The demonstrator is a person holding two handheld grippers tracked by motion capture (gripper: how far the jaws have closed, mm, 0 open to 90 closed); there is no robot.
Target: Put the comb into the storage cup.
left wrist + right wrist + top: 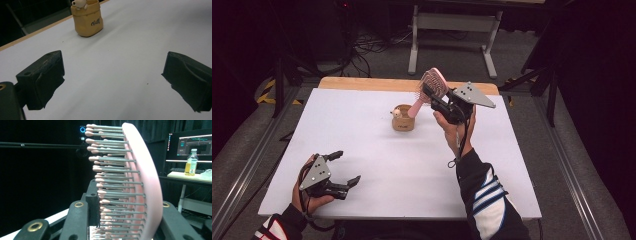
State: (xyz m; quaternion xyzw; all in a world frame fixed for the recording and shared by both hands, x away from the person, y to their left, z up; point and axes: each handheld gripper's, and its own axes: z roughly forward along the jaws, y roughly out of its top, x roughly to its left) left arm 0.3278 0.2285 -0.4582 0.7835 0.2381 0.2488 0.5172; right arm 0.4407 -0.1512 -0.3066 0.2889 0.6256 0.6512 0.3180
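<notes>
**Hairbrush held over its holder**

Hairbrush [430,89], pink and rigid plastic with stiff pins, hangs tilted above the table [377,145], its handle tip at the mouth of a small tan pot [403,119]. It looks light and not fragile, though the smooth back could slip; the right tongs [432,97] are clamped across its head, pins on one side and back on the other, as the right gripper view shows [140,182]. A grip nearer the handle would likely steer it better. The pot carries a small figure [397,113] on its rim, which may snag the handle. The left tongs [343,169] rest wide apart and empty, well clear at the near edge.
</notes>
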